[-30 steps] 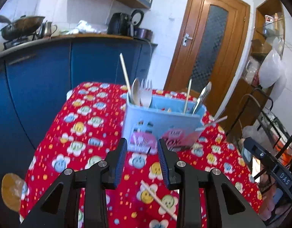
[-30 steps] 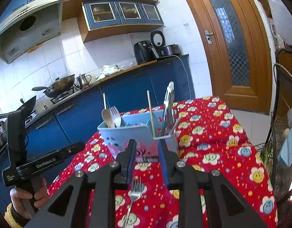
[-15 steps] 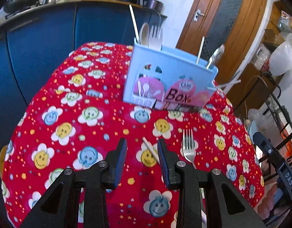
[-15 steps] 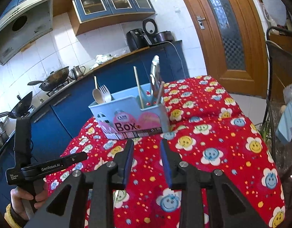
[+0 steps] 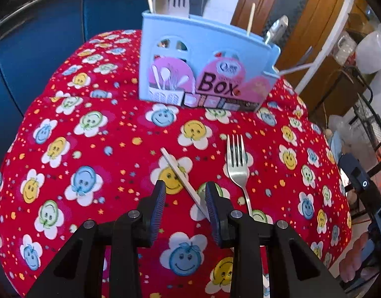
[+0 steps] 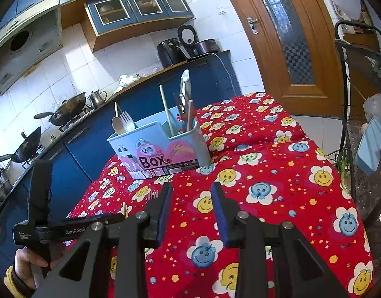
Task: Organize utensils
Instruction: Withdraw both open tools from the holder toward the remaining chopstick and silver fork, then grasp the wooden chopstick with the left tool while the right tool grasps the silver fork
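A pale wooden chopstick (image 5: pixel 176 171) lies slantwise on the red flowered cloth, its near part between the pads of my left gripper (image 5: pixel 185 193), which stands open just above it and points steeply down. A metal fork (image 5: pixel 236 165) lies to the right of that chopstick. Behind both stands the light blue utensil box (image 5: pixel 205 67) holding a spoon, a fork, chopsticks and a metal utensil. My right gripper (image 6: pixel 191 196) hovers over the cloth in front of the box (image 6: pixel 160 146), its jaws opening with nothing between them. The fork's tines (image 6: pixel 153 195) peek out beside its left finger.
In the right wrist view a person's hand (image 6: pixel 24 260) holds the left gripper's handle (image 6: pixel 41 198) at the left. Blue kitchen cabinets (image 5: pixel 41 37) run behind the table, with woks on the stove. A wooden door (image 6: pixel 297 37) and a wire rack (image 5: pixel 369 124) stand to the right.
My left gripper has tipped downward and sunk toward the cloth, bringing the chopstick between its pads. The right gripper's jaws have widened as it moved lower.
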A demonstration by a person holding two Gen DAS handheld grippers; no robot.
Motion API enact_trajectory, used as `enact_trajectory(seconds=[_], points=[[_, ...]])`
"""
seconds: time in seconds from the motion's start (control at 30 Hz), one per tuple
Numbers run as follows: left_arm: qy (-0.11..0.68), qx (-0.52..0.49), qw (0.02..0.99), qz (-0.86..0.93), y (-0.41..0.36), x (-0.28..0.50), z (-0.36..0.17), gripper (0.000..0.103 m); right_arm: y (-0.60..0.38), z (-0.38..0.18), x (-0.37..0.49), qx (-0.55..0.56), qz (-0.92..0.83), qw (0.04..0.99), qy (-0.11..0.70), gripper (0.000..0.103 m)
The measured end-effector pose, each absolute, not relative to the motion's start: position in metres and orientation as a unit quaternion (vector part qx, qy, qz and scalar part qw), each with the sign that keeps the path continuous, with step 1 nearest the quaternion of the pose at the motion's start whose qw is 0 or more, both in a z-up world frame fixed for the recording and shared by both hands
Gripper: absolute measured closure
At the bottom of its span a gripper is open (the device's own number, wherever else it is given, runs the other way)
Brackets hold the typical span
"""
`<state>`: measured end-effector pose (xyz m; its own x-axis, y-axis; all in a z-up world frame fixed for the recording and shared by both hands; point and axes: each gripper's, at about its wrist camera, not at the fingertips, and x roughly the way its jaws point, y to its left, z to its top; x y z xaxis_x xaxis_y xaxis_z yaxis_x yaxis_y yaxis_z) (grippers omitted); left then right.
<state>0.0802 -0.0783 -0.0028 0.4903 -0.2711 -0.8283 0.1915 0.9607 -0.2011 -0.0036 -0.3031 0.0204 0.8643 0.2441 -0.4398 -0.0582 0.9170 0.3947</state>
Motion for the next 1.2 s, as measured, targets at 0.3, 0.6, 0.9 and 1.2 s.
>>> enact_trajectory(seconds=[0.3,0.6,0.9,1.2], points=[[0.515,-0.029,0.846,-0.137,-0.088,0.087,-0.007,0.070,-0.314,0.015,-0.004,0.203,0.077,0.944,0.247,0.067],[0.508,-0.040,0.850,-0.136,-0.080,0.087,-0.008,0.092,-0.313,0.015,-0.005,0.203,0.077,0.944,0.250,0.067],[0.469,-0.083,0.865,-0.157,-0.060,0.080,0.000,0.099,-0.297,0.016,0.001,0.187,0.088,0.942,0.266,0.067],[0.402,-0.093,0.900,-0.144,-0.034,0.071,0.020,0.099,-0.273,0.016,0.013,0.165,0.101,0.934,0.301,0.067]])
